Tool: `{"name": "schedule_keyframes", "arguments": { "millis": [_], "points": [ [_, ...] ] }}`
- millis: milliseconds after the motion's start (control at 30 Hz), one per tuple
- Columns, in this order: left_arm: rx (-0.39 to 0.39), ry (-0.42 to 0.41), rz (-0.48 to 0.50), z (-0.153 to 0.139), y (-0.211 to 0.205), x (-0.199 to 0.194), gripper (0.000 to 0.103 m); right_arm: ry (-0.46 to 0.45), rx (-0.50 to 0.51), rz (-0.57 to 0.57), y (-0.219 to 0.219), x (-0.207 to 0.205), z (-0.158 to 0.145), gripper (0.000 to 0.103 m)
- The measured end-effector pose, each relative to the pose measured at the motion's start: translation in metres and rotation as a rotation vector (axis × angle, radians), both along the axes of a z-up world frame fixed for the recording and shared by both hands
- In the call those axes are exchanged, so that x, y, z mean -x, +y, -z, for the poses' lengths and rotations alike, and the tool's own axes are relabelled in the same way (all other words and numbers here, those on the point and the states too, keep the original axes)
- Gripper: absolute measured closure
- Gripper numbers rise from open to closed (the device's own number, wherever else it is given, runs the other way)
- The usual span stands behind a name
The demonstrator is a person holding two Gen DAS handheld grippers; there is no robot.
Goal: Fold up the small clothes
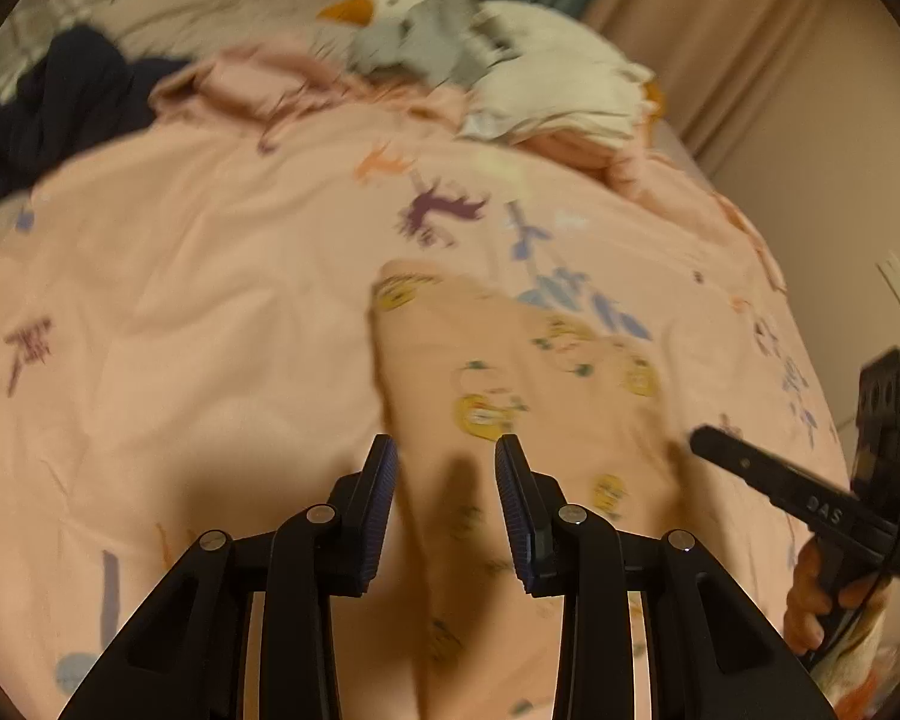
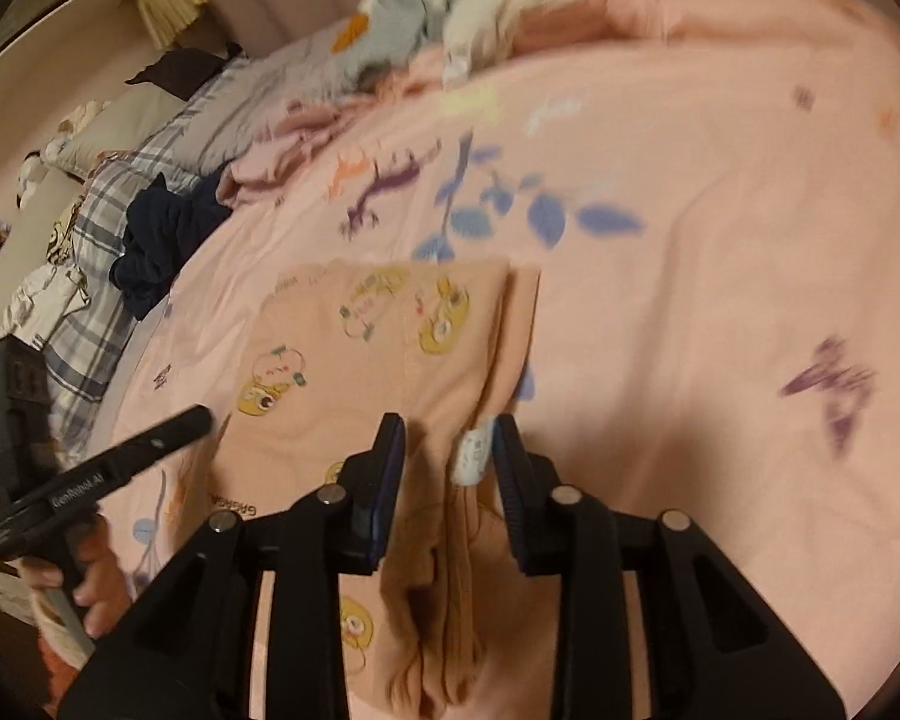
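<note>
From where I steer, the small peach cotton garment printed with yellow cartoon bears (image 1: 510, 396) lies folded flat on the pink quilted bedspread with purple and blue leaf prints (image 1: 180, 300), filling the lower centre of both views. Open bedspread spreads to the left in the left wrist view and to the right in the right wrist view. The left gripper (image 1: 447, 456) hangs over the cloth, jaws parted narrowly, nothing pinched. The right gripper (image 2: 450, 438) likewise stands narrowly apart above the garment's thick folded edge, a white care label (image 2: 473, 453) just beside one pad. Only the right wrist view shows the plaid pillow (image 2: 114, 228) at left. A crumpled navy garment (image 1: 60, 102) sits upper left.
</note>
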State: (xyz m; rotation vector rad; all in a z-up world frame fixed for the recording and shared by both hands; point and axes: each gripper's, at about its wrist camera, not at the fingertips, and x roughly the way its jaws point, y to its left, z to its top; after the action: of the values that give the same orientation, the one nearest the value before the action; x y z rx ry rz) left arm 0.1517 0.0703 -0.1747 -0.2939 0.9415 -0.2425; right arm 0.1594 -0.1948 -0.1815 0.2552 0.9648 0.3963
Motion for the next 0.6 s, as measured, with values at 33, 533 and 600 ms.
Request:
{"name": "schedule_keyframes", "arguments": {
  "millis": [33,533,600],
  "points": [
    [0.009,-0.014,0.008,-0.004,-0.004,0.004,0.071,-0.022,0.005,-0.017,0.004,0.004,-0.006,0.084],
    [-0.057,0.067,0.067,0.046,-0.016,-0.006,0.071,0.085,0.04,-0.089,0.014,0.011,0.047,0.103],
    [-0.056,0.073,0.035,0.04,-0.013,0.002,0.071,0.082,0.053,-0.083,0.015,0.018,0.04,0.103]
  ]
}}
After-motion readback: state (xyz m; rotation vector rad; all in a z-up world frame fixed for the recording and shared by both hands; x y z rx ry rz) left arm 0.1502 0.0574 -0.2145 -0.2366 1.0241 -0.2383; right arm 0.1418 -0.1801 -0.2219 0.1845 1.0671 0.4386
